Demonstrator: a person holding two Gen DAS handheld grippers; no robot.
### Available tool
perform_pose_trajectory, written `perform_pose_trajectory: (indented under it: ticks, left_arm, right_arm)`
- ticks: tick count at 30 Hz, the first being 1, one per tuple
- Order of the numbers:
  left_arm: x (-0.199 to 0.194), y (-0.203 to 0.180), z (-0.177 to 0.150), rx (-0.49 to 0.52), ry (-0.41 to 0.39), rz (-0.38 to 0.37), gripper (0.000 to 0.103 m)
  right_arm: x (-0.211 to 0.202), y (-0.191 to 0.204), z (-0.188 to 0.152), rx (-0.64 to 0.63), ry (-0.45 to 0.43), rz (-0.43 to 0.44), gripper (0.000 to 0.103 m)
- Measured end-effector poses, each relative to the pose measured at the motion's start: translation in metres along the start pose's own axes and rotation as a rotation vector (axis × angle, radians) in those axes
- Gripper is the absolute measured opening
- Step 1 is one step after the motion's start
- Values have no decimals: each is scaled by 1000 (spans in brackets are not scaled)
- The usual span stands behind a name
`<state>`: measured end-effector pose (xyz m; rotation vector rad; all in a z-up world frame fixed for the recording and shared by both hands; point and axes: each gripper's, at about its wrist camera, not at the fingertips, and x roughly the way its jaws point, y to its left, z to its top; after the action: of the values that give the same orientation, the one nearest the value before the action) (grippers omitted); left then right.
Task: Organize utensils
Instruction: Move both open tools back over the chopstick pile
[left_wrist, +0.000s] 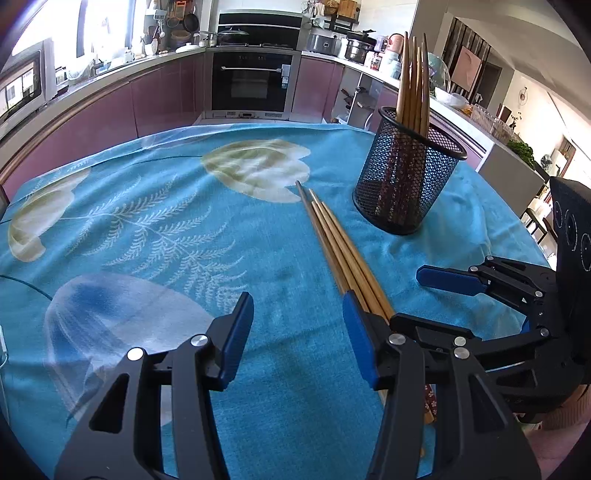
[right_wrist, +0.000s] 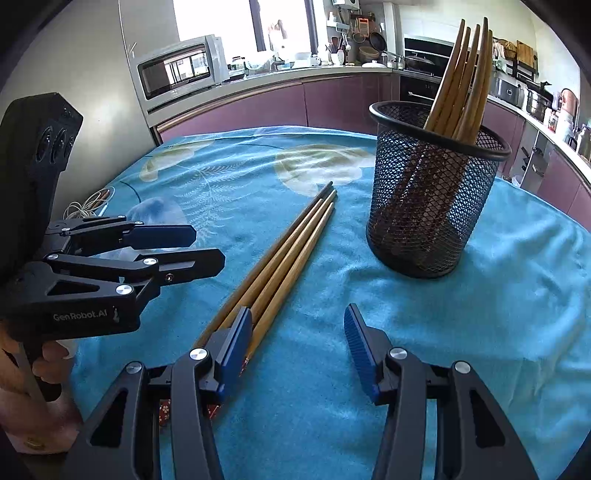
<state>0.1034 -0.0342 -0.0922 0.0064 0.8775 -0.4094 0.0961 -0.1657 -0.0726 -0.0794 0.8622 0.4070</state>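
On my left wrist view, the left tool (left_wrist: 297, 332) sits released, its two blue pads (left_wrist: 236, 336) spread wide with only the blue floral cloth (left_wrist: 155, 221) of the counter between them. Nothing is gripped. At about one o'clock from that gap lie the loose chopsticks (left_wrist: 332, 236), a bundle of wooden sticks flat on the cloth, tips pointing away toward eleven o'clock; their thick ends pass behind the right-hand finger of this tool, so I cannot tell whether they touch it. Further out at one o'clock stands the black mesh holder (left_wrist: 406, 177), upright, with several more chopsticks (left_wrist: 413, 81) standing in it, tips up. At three o'clock in the same view I see the right tool (left_wrist: 476, 299) from the side, its upper blue pad clear of the cloth.

On my right wrist view, the left tool (right_wrist: 192, 247) shows at nine o'clock, with a hand (right_wrist: 48, 365) on its grip. The loose chopsticks (right_wrist: 288, 254) run from the near left finger out toward one o'clock, beside the holder but apart from it. The right tool (right_wrist: 297, 332) is also released, jaws wide, empty; its left pad (right_wrist: 236, 339) lies over the sticks' near ends. The mesh holder (right_wrist: 436, 192) stands at one o'clock, its chopsticks (right_wrist: 465, 81) leaning right.
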Motion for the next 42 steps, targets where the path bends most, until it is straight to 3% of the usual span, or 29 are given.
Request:
perform_pose_trajectory:
  ticks: [20,42]
  left_arm:
    - [26,-18,7,59,51,-3,51]
    - [25,-15,5,71,63,31,49]
  right_arm:
    - [-2,-13,-4,40,10,4,50]
    - [-3,-14,-4,37,12,5,50]
